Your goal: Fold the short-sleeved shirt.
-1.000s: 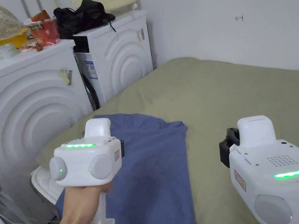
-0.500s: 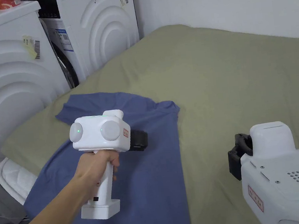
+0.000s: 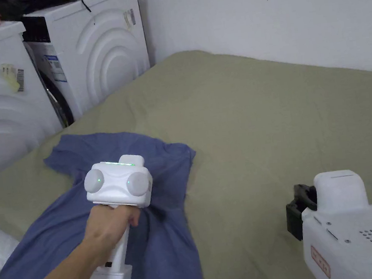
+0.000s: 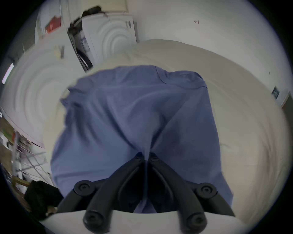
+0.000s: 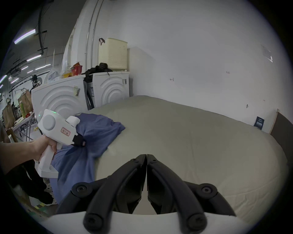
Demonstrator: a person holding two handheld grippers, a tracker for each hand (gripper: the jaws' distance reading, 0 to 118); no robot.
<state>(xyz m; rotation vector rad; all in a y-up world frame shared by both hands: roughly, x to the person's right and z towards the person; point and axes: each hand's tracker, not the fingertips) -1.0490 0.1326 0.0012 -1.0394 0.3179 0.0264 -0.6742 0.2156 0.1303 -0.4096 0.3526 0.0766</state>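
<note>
Bed (image 3: 261, 108): I am standing at the near edge of the wide olive-covered bed; most of its cover is lying bare to my right and ahead.
Washers (image 3: 100, 55): two white machines are standing against the bed's far left side, well apart from my tools.
Shirt (image 3: 171, 240): the blue short-sleeved shirt is lying unfolded on the left part of the bed, its long axis running from me toward the washers, sleeves at the far end and the hem end drooping over the near edge.
Left gripper (image 4: 146, 156): I am holding it over the middle of the shirt, jaws closed on a pinch of the blue cloth; folds are radiating from the tips, so the fabric is being tented up there.
Right gripper (image 5: 146, 156): I am holding it above bare cover to the right of the shirt, jaws together with nothing between them, near its right edge but not touching it.
Key relation: the shirt is lying to the left of my right tool, so my left hand is the nearer one; I judge any move by the right must go leftward across the bare cover to the shirt's right edge.
</note>
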